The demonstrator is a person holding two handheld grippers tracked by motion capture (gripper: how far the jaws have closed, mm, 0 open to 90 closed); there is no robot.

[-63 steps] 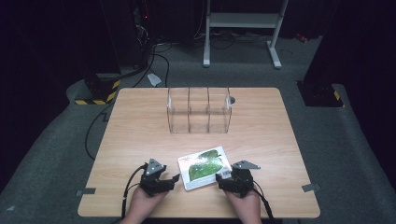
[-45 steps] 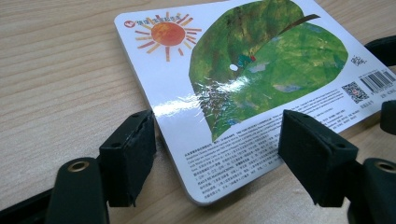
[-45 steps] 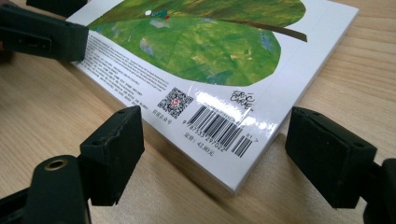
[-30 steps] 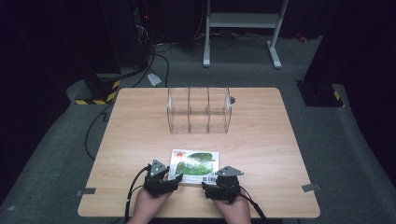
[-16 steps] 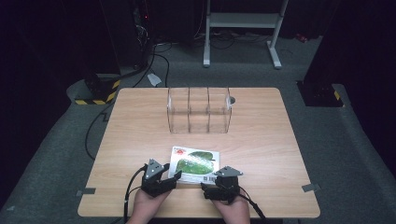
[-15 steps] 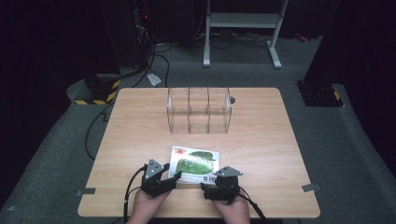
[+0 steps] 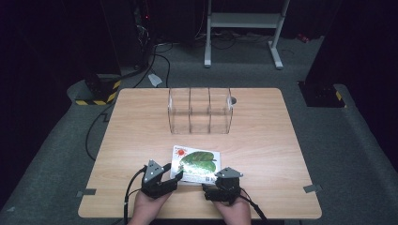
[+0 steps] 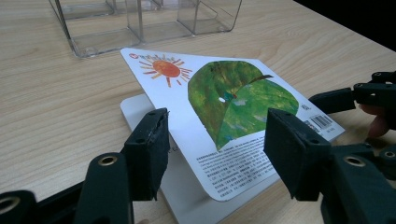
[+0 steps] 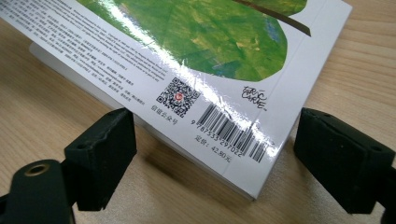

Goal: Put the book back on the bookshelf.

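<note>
Lay near the table's front edge, the book, back cover lifted as if for opening, flanked by the left gripper and right gripper, both jaws apart, neither clamped on it yet.
</note>
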